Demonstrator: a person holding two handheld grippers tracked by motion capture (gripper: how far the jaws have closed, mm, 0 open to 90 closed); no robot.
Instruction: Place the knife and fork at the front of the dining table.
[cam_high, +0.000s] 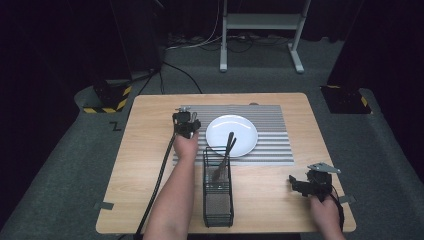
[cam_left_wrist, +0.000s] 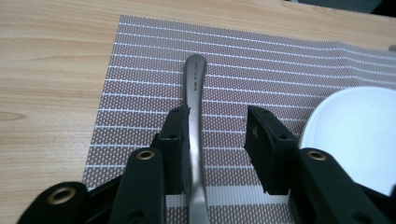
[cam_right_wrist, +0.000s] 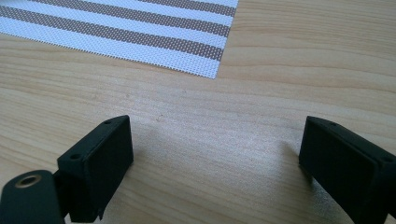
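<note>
My left gripper (cam_high: 185, 124) hovers over the left part of the striped placemat (cam_high: 270, 125), just left of the white plate (cam_high: 231, 135). In the left gripper view a grey metal utensil handle (cam_left_wrist: 196, 93) lies flat on the placemat (cam_left_wrist: 140, 93) between the jaws of that gripper (cam_left_wrist: 217, 121). The handle rests against the left pad, while the right pad stands well clear of it, so the jaws are open. The plate's rim (cam_left_wrist: 355, 135) shows at the right. My right gripper (cam_high: 300, 184) rests low over the bare wood at the front right, open (cam_right_wrist: 215, 154) with nothing between its pads.
A black wire basket (cam_high: 218, 192) stands in front of the plate, with dark utensils (cam_high: 226, 152) leaning out over the plate's near rim. The wooden table (cam_right_wrist: 280, 70) shows bare wood around the placemat's corner (cam_right_wrist: 140, 32). A white stand (cam_high: 260, 22) is on the floor beyond.
</note>
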